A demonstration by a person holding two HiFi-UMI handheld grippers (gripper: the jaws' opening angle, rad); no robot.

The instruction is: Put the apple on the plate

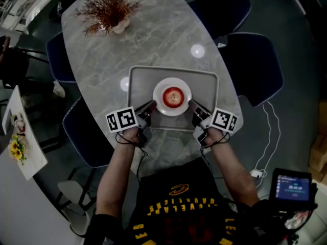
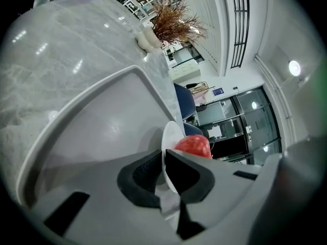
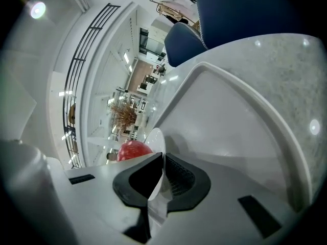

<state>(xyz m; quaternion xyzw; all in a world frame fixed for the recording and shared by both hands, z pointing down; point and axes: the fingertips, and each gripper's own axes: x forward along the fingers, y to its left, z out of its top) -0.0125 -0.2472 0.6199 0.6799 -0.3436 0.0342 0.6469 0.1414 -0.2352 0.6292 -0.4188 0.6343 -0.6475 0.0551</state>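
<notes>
While the left gripper (image 1: 152, 105) and right gripper (image 1: 192, 104) pinch the plate (image 1: 159, 89), the tray (image 1: 204, 83) lies on marble (image 1: 153, 32).

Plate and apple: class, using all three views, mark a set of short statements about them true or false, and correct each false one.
1. The apple lies on the white plate. True.
2. The left gripper is shut on the plate's rim. True.
3. Only one gripper holds the plate. False: the right gripper is shut on the opposite rim too.
4. In the head view the plate sits inside the outline of the grey tray. True.
5. A second thing stands on the tray beside the plate. False: only the plate is there; the dried plant stands at the far end of the table.
</notes>
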